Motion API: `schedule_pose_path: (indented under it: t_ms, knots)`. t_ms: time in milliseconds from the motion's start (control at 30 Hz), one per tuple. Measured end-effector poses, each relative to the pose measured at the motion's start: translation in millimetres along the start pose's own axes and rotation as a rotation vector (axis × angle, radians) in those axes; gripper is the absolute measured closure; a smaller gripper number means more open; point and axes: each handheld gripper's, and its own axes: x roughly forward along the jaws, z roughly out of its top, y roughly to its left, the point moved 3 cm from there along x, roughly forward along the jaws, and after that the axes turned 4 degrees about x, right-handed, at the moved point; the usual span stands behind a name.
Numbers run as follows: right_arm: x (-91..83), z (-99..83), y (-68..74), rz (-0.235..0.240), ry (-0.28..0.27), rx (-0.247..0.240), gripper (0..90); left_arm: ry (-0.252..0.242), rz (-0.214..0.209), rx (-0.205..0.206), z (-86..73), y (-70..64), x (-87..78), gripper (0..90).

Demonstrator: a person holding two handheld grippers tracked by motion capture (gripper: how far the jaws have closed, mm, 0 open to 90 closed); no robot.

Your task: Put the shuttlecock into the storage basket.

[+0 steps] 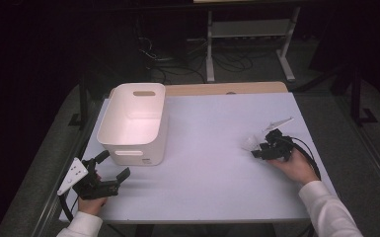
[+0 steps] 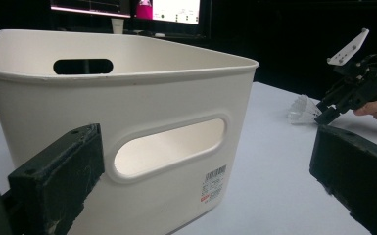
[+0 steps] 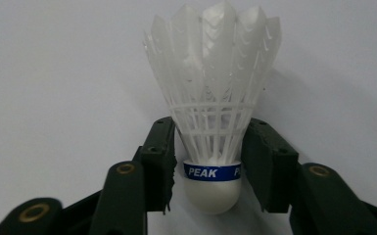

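Note:
A white feather shuttlecock [image 3: 215, 73] with a blue band marked PEAK lies on the pale table [image 1: 217, 173] at the right. My right gripper [image 3: 209, 161] is shut on it, one jaw pressing each side just above the cork. In the high view the shuttlecock [image 1: 249, 143] points left out of the right gripper [image 1: 256, 151]. A white plastic bin [image 1: 133, 123] with handle slots stands at the left, nothing showing inside it. Just in front of the bin my left gripper [image 1: 114, 164] is held open with nothing between its jaws. In the left gripper view the bin [image 2: 127, 112] is close ahead.
The person's hands and white sleeves come in at the bottom corners. A wooden strip [image 1: 227, 89] runs along the table's far edge. Beyond it are a metal frame [image 1: 249, 29] and cables on a dark floor. Bare table surface lies between the bin and the right gripper.

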Motion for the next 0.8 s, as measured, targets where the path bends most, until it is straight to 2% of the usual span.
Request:
schedule_pose_path:
  t_ms: [133,433,567,800]
  knots:
    - [-1.4,0.1,0.2,0.000,-0.005,0.009,58.9,-0.001,0.000,-0.001,0.0,-0.4,0.0,0.0]
    - [-6.9,1.5,-0.7,0.006,-0.029,0.010,59.4,-0.002,-0.001,-0.001,0.1,-0.3,0.1,0.0]
    - [-10.6,2.4,0.3,0.006,-0.036,0.025,59.5,-0.001,-0.001,-0.002,0.1,-0.3,0.3,0.0]
    - [-18.4,8.2,0.5,-0.004,-0.047,0.014,59.6,-0.003,-0.001,-0.002,0.2,-0.1,0.4,0.0]
